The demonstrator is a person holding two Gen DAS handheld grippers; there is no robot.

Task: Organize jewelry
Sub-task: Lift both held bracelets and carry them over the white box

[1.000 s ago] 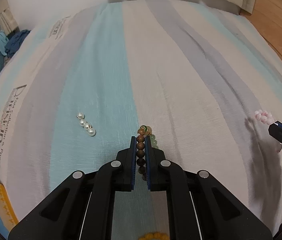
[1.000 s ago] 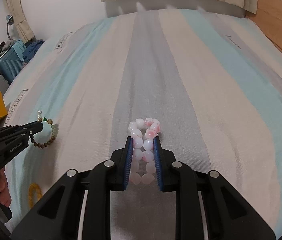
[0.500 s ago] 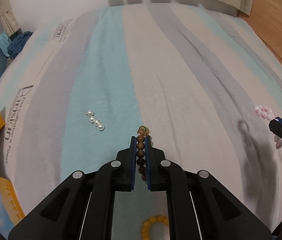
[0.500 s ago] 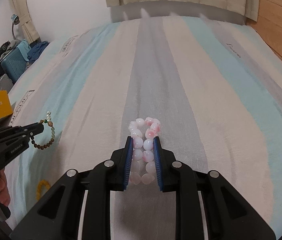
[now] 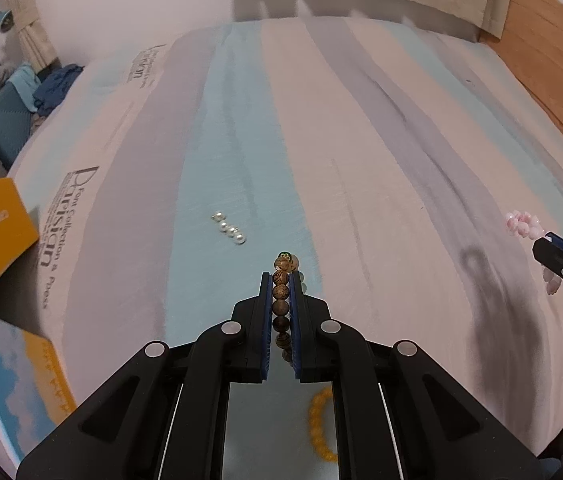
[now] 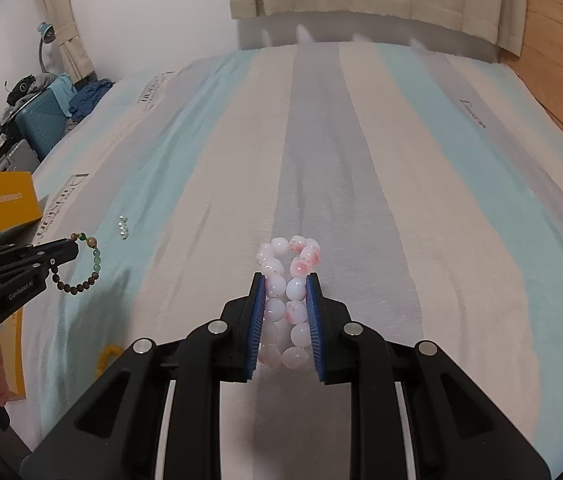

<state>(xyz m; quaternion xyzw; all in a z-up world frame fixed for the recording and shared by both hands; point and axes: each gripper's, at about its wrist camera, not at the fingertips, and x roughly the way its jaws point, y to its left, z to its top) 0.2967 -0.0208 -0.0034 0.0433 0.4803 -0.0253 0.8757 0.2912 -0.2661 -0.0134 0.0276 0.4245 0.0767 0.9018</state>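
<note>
While each hand-held gripper clamps one: left (image 5: pixel 281 280) wooden bracelet (image 5: pixel 281 300), right (image 6: pixel 284 280) pink bracelet (image 6: pixel 287 280).

Behind the jaws, a blurred yellow bead bracelet (image 5: pixel 321 424) is partly hidden by the left gripper's (image 5: pixel 281 280) body; ahead-left, small pearls (image 5: pixel 228 229) smear indistinctly.

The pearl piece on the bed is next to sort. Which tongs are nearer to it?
Left. The left tongs, shut on the wooden bracelet, hang just right of the pearls; the right tongs are farther right.
</note>
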